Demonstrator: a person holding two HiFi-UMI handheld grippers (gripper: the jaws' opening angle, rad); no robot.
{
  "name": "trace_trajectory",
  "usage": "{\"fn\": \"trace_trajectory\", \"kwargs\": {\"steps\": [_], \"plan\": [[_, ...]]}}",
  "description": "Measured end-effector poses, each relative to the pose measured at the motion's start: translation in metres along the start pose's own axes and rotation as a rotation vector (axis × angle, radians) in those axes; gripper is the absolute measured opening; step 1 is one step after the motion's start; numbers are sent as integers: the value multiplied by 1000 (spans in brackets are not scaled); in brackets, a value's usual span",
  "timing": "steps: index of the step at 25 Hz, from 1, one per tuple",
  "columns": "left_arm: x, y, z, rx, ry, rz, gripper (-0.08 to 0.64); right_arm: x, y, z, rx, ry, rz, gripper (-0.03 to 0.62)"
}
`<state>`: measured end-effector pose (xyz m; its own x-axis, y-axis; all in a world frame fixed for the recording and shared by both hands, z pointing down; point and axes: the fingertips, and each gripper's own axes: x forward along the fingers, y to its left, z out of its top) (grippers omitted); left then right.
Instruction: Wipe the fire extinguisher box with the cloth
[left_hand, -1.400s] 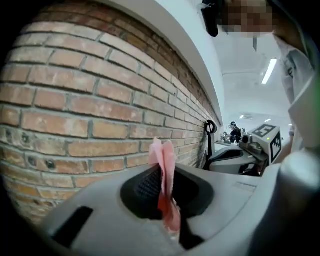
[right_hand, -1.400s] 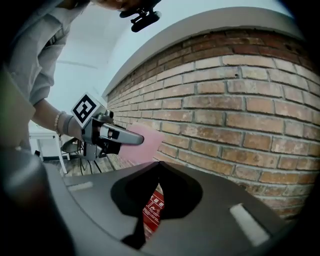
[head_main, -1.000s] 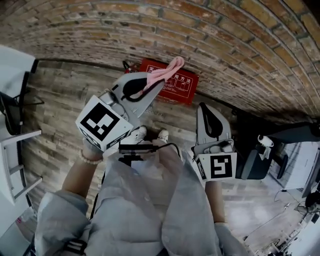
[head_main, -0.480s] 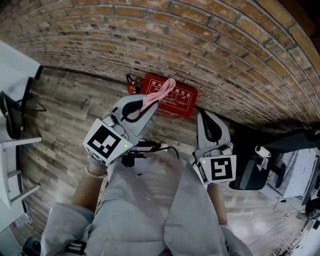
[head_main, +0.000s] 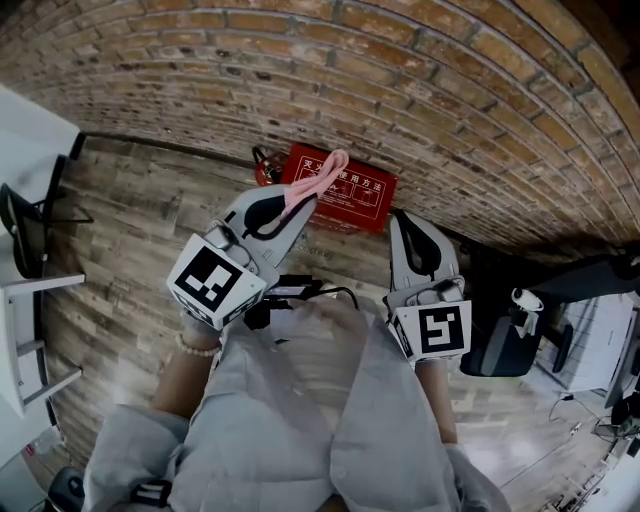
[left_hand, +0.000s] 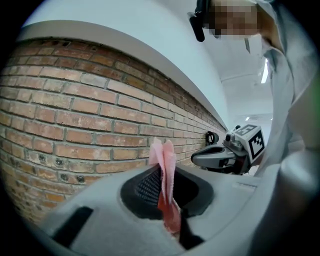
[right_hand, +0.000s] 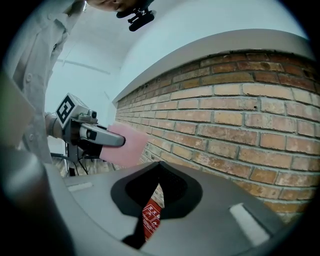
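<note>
The red fire extinguisher box (head_main: 352, 195) lies on the wooden floor at the foot of the brick wall. A pink cloth (head_main: 318, 180) overlaps the box's left part in the head view. My left gripper (head_main: 303, 202) is shut on that cloth. In the left gripper view the cloth (left_hand: 164, 172) stands up folded between the jaws. My right gripper (head_main: 398, 220) is to the right of the box, shut and holding nothing. Through the thin slit of the right gripper (right_hand: 158, 175), a strip of the red box (right_hand: 150, 220) shows. The cloth (right_hand: 127, 145) and left gripper (right_hand: 107, 141) appear at left there.
A brick wall (head_main: 420, 90) runs behind the box. A black fitting (head_main: 262, 165) sits at the box's left end. A white desk (head_main: 20, 150) and a black chair (head_main: 25, 235) stand at left. A dark office chair (head_main: 510, 335) stands at right. Wooden floor (head_main: 140, 210) lies between them.
The left gripper with the cloth has drawn in a little, and the view has shifted. The cloth stays clamped and the right gripper stays shut beside the box.
</note>
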<state>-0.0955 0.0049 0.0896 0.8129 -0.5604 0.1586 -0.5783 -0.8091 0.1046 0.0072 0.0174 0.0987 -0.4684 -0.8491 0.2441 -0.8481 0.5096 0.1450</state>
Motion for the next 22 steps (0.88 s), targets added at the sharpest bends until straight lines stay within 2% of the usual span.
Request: {"fn": "trace_trajectory", "kwargs": {"steps": [7,16,22], "plan": [[2,-1,-2,0,7,-12,11,4,2,0,-11,-1,10,6],[4,-3,-5,-11,9,-28,11,5,5,-6,-24,54,15,6],[5,-4,-7,-12,12,-33,10,5,5,-6,-13,46,8,6]]}}
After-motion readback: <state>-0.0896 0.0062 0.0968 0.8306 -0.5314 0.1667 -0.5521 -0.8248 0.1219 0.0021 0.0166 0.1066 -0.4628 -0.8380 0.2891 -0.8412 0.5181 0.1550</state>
